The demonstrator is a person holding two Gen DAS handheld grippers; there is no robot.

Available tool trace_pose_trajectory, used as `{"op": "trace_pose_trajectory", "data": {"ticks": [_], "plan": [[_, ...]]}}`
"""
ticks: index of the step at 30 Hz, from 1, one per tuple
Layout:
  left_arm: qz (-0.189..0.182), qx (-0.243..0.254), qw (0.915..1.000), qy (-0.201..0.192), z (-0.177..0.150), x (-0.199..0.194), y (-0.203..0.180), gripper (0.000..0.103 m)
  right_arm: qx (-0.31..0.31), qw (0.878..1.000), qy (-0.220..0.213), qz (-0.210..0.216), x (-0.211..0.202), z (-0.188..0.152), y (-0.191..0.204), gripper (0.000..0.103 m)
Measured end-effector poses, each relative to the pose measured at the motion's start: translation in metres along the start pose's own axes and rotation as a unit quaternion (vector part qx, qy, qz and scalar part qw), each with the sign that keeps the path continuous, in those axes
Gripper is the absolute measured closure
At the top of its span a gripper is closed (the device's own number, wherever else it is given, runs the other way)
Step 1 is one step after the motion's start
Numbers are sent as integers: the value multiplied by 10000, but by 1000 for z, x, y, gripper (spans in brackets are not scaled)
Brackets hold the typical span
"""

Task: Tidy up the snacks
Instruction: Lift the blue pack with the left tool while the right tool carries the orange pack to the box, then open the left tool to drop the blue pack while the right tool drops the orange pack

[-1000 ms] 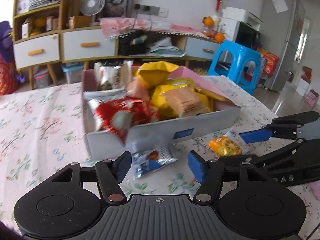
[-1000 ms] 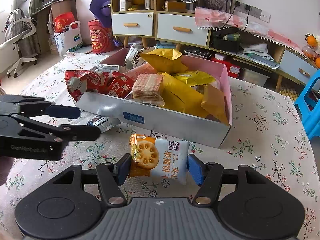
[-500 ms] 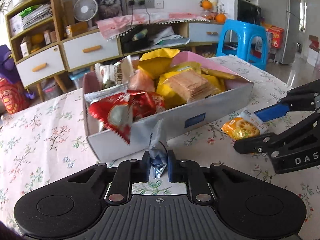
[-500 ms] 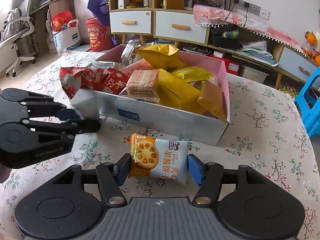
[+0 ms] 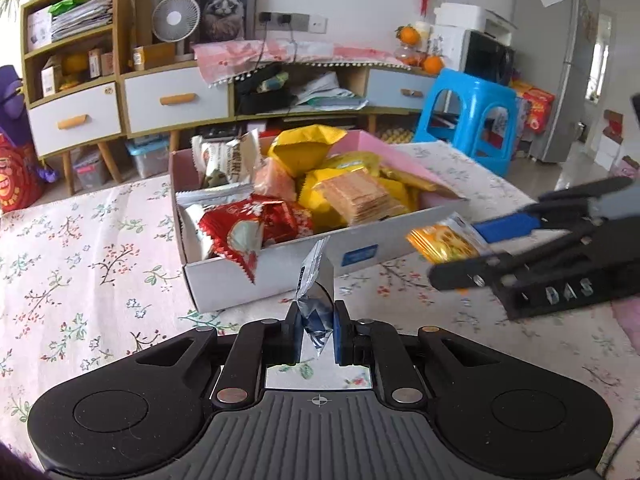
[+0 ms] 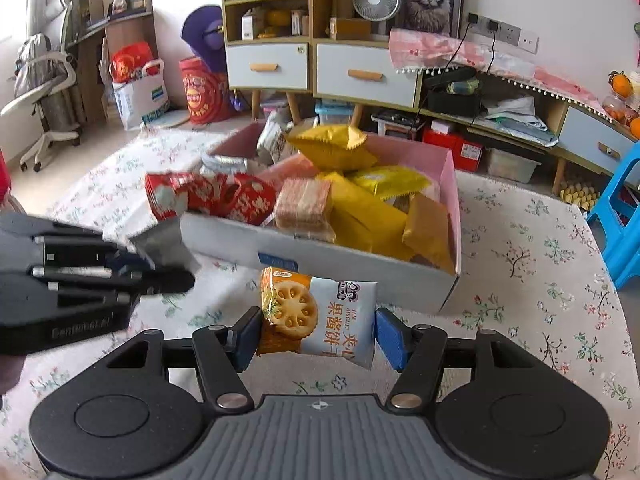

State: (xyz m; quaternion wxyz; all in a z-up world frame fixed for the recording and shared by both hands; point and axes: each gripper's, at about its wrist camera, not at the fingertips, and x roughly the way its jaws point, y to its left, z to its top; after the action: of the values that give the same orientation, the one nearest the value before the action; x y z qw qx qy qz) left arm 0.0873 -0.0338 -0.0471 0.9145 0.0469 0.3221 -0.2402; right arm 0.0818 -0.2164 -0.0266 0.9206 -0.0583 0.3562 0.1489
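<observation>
A white cardboard box (image 5: pixel 276 268) with a pink inside stands on the flowered table, filled with several snack packs: red, yellow and a wafer pack (image 5: pixel 356 196). My left gripper (image 5: pixel 317 330) is shut on a small blue-and-silver snack packet (image 5: pixel 314 304) and holds it up in front of the box. My right gripper (image 6: pixel 318 336) is shut on an orange-and-white jam biscuit pack (image 6: pixel 316 316), lifted off the table near the box's front wall (image 6: pixel 320 260). Each gripper shows in the other's view, the right one (image 5: pixel 460 256) with its pack and the left one (image 6: pixel 160 268).
The flowered tablecloth (image 5: pixel 88 248) covers the table around the box. Behind it stand a cabinet with drawers (image 5: pixel 176 100), a fan (image 5: pixel 176 20) and a blue plastic stool (image 5: pixel 472 116). A fridge (image 5: pixel 556 52) is at the far right.
My left gripper closed on the blue-and-silver packet and lifted it. My right gripper raised the jam biscuit pack off the table and moved closer to the box.
</observation>
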Motion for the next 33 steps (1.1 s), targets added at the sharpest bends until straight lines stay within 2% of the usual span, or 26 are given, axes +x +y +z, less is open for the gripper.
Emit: {"op": "trace_pose_trajectory", "data": {"ticks": [7, 13, 18, 25, 31, 33], "plan": [[-125, -133, 9992, -349, 18, -22, -3, 91, 246, 9991, -342, 19, -11, 18, -4, 53], [112, -177, 9985, -507, 46, -21, -2, 91, 601, 9962, -625, -110, -7, 38, -17, 53], [468, -133, 9982, -342, 76, 4, 10, 91, 972, 9928, -654, -263, 12, 53, -32, 53], [812, -606, 9949, -5, 100, 50, 40, 91, 1300, 9894, -502, -411, 43, 62, -44, 52], [854, -911, 9922, 50, 102, 63, 56, 88, 1440, 9877, -430, -425, 52, 62, -51, 51], [809, -1034, 9913, -42, 100, 63, 60, 87, 1448, 9876, -455, -410, 52, 62, -51, 45]]}}
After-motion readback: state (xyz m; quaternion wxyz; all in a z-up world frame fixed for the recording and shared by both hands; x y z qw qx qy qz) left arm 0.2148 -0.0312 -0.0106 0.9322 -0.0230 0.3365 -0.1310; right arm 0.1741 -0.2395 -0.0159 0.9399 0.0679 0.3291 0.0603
